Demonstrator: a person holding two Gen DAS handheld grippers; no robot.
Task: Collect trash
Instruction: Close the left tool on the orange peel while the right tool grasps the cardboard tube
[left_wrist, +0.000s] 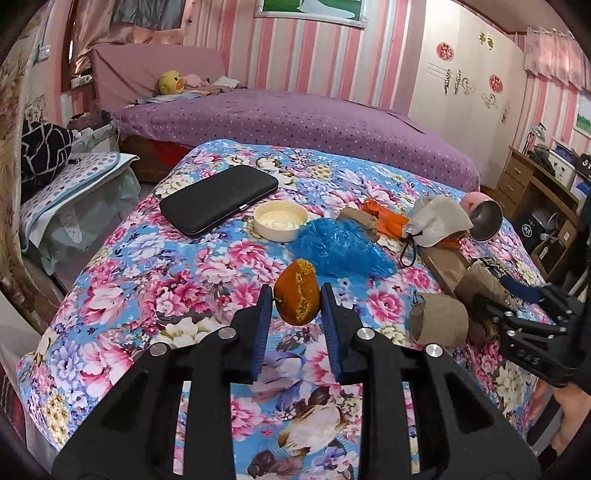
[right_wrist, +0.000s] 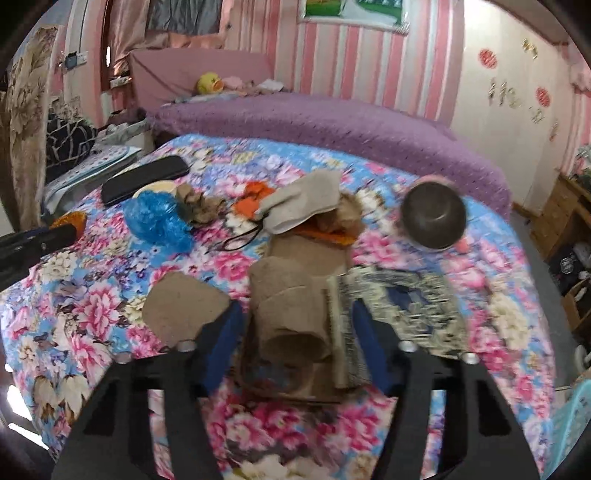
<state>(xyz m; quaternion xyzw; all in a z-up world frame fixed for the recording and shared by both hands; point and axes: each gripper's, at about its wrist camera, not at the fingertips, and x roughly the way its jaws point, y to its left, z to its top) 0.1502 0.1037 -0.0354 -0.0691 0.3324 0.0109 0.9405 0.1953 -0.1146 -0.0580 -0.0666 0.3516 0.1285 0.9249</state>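
Pink-striped walls and a purple bed stand behind the floral bed (left_wrist: 122, 266) that carries the litter.

Left tool (left_wrist: 296, 295) is pinching a peel (left_wrist: 296, 293) between its blue pads, lifted clear of the quilt near the bed's near edge. That orange rind looks light, a bit leathery and ragged along its torn edge. It should give under the pads rather than slip, though it could crumble if squeezed harder, so a hold across its broad middle, as now, seems right.

Right tool (right_wrist: 295, 314) straddles a cardboard tube (right_wrist: 291, 314) toward the right edge. The view is blurred, and I cannot tell whether the pads already press on it. The tube is light, hollow and easily crushed. It should be gripped across the wall near one end, gently, since it would flatten under force. A second tube (left_wrist: 439, 319) lies just left of it, and a patterned packet (right_wrist: 406, 310) touches its right side.

Further in, mid-bed, lie a blue bag (left_wrist: 340, 251), limp and slippery, best bunched at a fold; a grey cloth (left_wrist: 439, 219) over orange scraps (left_wrist: 384, 218); and crumpled brown paper (right_wrist: 195, 203).

A black case (left_wrist: 218, 199), a white dish (left_wrist: 280, 219) and a metal bowl (right_wrist: 434, 218) look like keepers, not rubbish.
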